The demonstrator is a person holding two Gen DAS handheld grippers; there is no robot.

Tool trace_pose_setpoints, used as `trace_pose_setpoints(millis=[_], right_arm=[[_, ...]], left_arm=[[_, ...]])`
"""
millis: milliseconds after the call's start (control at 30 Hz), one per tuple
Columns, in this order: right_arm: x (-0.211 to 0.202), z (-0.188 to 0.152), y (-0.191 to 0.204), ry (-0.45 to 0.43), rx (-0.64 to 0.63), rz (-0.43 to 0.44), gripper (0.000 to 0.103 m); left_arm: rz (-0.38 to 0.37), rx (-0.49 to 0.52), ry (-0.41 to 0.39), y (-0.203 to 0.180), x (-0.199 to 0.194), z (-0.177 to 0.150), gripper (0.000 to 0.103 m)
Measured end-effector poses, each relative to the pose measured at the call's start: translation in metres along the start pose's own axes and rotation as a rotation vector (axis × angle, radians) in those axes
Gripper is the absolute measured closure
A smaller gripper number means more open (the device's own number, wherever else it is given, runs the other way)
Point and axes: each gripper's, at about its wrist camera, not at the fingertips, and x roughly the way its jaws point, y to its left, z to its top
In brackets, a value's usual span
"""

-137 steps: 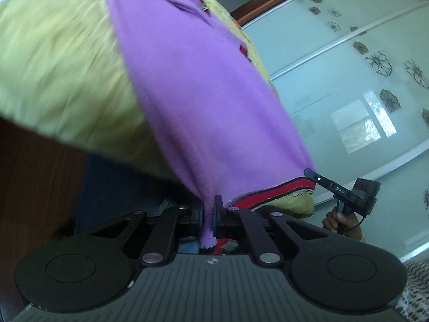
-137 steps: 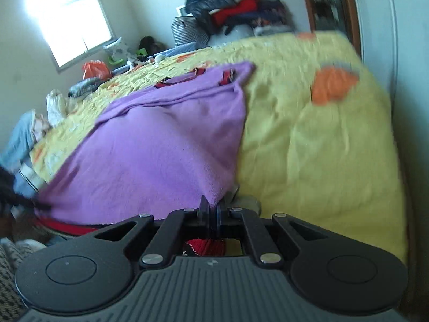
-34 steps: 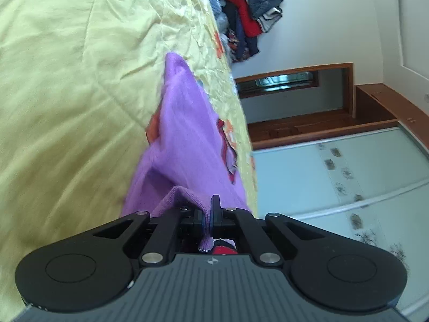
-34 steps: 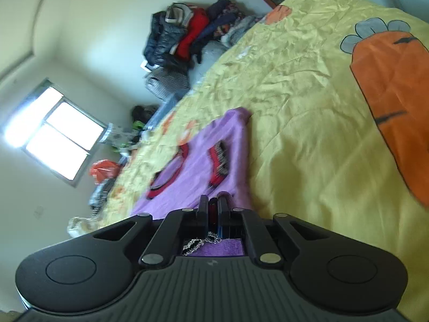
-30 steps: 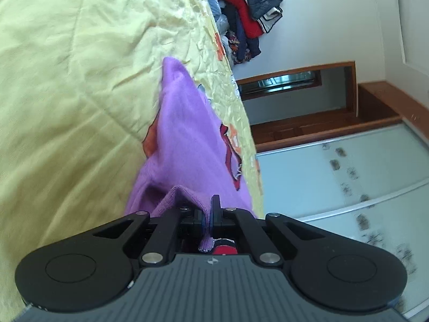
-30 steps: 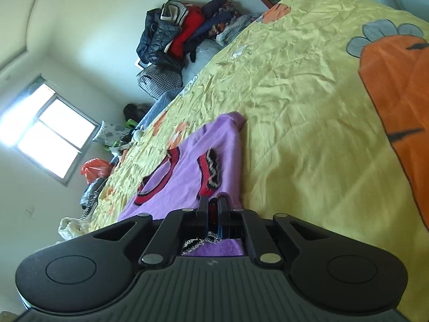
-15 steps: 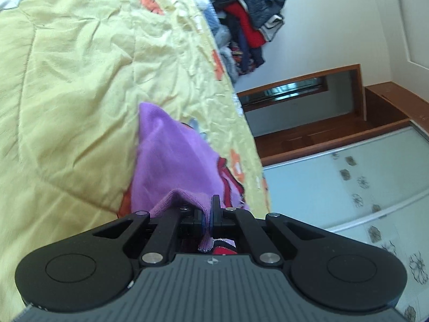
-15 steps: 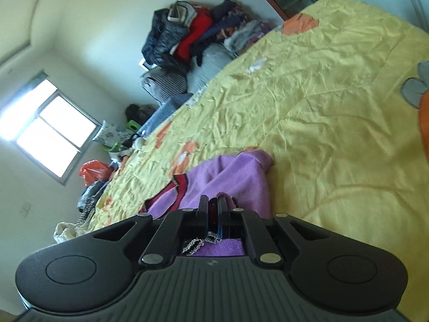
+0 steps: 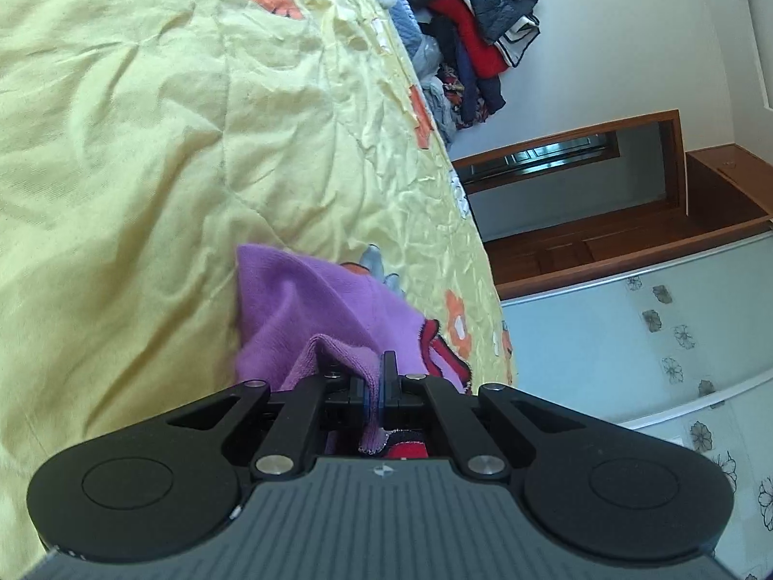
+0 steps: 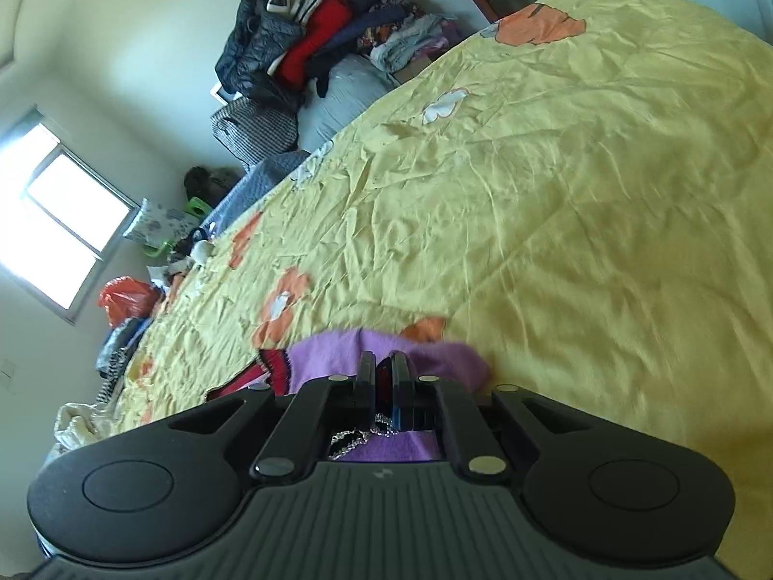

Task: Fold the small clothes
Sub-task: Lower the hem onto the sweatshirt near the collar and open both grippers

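Observation:
A small purple garment (image 9: 309, 309) with red and black trim lies folded over on the yellow bedspread (image 9: 145, 145). My left gripper (image 9: 376, 377) is shut on a purple edge of it, low over the bed. My right gripper (image 10: 383, 377) is shut on the garment's red-trimmed edge; the purple garment (image 10: 338, 353) bunches just ahead of the fingers on the bedspread (image 10: 579, 217). Most of the garment is hidden behind both gripper bodies.
A pile of jackets and clothes (image 10: 309, 48) sits at the head of the bed and also shows in the left wrist view (image 9: 473, 34). A window (image 10: 58, 222) and clutter lie beyond the bed's far side. A frosted sliding wardrobe (image 9: 652, 338) stands alongside the bed.
Both grippers have carried the held hem forward over the garment toward its far end. Much less purple cloth shows ahead of the fingers than a second ago.

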Motion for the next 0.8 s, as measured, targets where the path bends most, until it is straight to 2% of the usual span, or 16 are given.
trace_pose_setpoints(millis=[133, 200, 300, 367, 400, 433, 467, 500, 533, 600, 667, 733, 800], right_arm=[[0.013, 0.005, 0.002, 0.011, -0.050, -0.051, 0.097], [0.016, 0.006, 0.002, 0.013, -0.067, -0.043, 0.097], [0.021, 0.006, 0.009, 0.014, -0.158, -0.063, 0.097], [0.026, 0.012, 0.011, 0.055, -0.157, -0.078, 0.087], [0.024, 0.014, 0.013, 0.054, -0.167, -0.059, 0.076], [0.016, 0.016, 0.017, 0.028, -0.194, -0.052, 0.064], [0.008, 0.017, 0.023, -0.002, -0.226, -0.063, 0.058], [-0.002, 0.017, 0.028, -0.027, -0.256, -0.063, 0.040], [-0.011, 0.017, 0.033, -0.046, -0.290, -0.057, 0.030], [-0.032, 0.012, 0.041, -0.084, -0.342, -0.054, 0.030], [-0.050, 0.004, 0.047, -0.094, -0.389, -0.013, 0.030], [-0.053, -0.008, 0.055, -0.043, -0.433, 0.065, 0.030], [-0.040, -0.022, 0.068, 0.039, -0.481, 0.078, 0.030]], left_arm=[[0.015, -0.020, 0.002, 0.012, 0.006, 0.005, 0.101], [0.013, -0.041, -0.012, 0.017, 0.006, 0.008, 0.101], [0.014, -0.034, -0.022, 0.018, 0.008, 0.012, 0.101], [-0.002, -0.065, -0.031, 0.022, 0.007, 0.016, 0.101], [-0.013, -0.080, -0.045, 0.023, 0.004, 0.018, 0.101], [-0.012, -0.092, -0.060, 0.023, -0.001, 0.021, 0.100], [-0.016, -0.098, -0.087, 0.023, -0.009, 0.023, 0.099], [-0.028, -0.094, -0.122, 0.022, -0.019, 0.025, 0.086], [-0.039, -0.089, -0.155, 0.020, -0.030, 0.026, 0.071], [-0.057, -0.083, -0.205, 0.018, -0.054, 0.028, 0.067], [-0.072, -0.025, -0.200, 0.007, -0.071, 0.022, 0.067], [-0.041, 0.069, -0.144, -0.014, -0.073, 0.005, 0.067], [-0.031, 0.161, -0.050, -0.035, -0.056, -0.018, 0.064]])
